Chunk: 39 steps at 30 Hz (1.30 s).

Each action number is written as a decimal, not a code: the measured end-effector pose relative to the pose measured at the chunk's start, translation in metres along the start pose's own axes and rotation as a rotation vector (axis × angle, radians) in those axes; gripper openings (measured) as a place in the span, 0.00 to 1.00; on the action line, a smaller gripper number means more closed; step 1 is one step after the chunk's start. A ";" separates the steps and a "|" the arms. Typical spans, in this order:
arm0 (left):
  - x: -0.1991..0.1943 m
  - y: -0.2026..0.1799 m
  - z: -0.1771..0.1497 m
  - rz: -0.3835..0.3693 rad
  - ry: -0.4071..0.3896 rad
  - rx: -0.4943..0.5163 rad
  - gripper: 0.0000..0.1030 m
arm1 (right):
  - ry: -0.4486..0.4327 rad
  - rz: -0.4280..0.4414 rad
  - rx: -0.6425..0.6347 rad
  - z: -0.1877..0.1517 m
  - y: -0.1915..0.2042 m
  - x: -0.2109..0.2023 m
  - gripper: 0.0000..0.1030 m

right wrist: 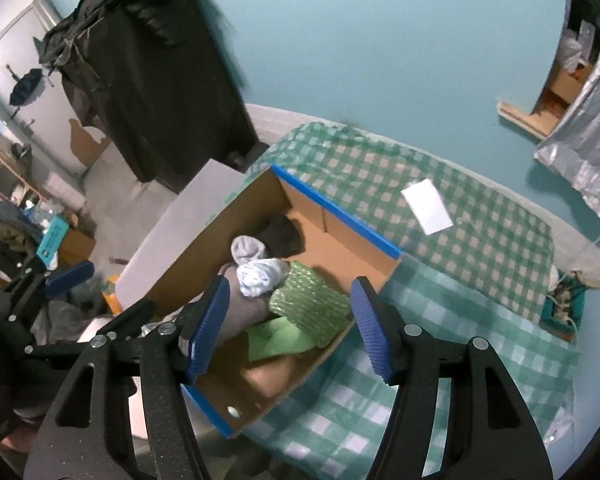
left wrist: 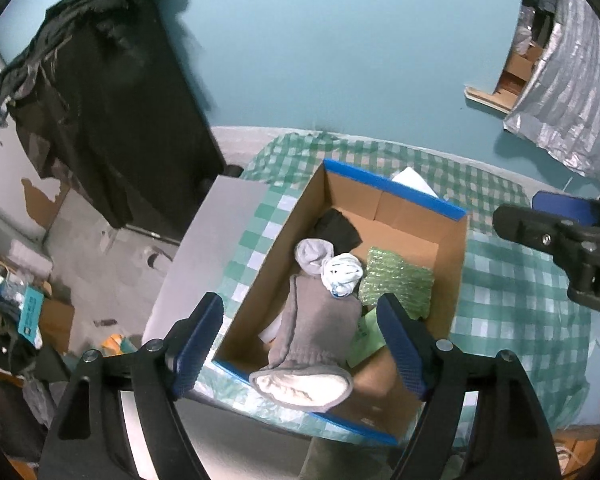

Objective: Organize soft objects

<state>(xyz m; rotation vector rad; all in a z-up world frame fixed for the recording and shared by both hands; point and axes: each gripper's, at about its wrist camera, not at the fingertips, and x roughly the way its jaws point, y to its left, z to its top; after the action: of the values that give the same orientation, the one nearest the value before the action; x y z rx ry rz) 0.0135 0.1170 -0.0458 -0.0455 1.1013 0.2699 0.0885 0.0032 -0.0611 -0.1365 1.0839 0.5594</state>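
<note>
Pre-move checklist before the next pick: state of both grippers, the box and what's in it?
1. Left gripper empty, jaws apart: ok.
2. Right gripper empty, jaws apart: ok.
3. Grey sock fully inside the cardboard box: not ok, its cuff hangs over the near rim.
4. White bundle and green bubble wrap inside the box: ok.
5. Room left in the box: ok, bare floor shows at the far end.
6. More soft things waiting on the checked cloth: cannot tell; only a white card shows there.
</note>
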 end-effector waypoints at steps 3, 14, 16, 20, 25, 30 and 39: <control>-0.014 -0.004 0.000 0.000 -0.023 0.015 0.78 | -0.027 -0.026 -0.009 0.000 0.001 -0.016 0.62; -0.061 -0.019 0.000 -0.029 -0.110 0.053 0.88 | -0.126 -0.105 0.033 -0.011 -0.012 -0.066 0.62; -0.065 -0.022 -0.001 -0.039 -0.108 0.063 0.88 | -0.141 -0.130 0.044 -0.014 -0.015 -0.075 0.62; -0.068 -0.031 -0.004 -0.053 -0.103 0.076 0.88 | -0.165 -0.189 0.061 -0.024 -0.020 -0.092 0.63; -0.067 -0.040 -0.006 -0.073 -0.080 0.085 0.88 | -0.177 -0.221 0.081 -0.033 -0.026 -0.104 0.63; -0.072 -0.046 -0.006 -0.070 -0.085 0.096 0.88 | -0.177 -0.224 0.104 -0.042 -0.032 -0.110 0.63; -0.074 -0.047 -0.006 -0.067 -0.087 0.094 0.88 | -0.163 -0.226 0.116 -0.051 -0.039 -0.110 0.63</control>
<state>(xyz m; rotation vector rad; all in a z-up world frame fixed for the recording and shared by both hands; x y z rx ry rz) -0.0120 0.0566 0.0120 0.0133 1.0230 0.1588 0.0294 -0.0890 0.0036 -0.1082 0.9257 0.2980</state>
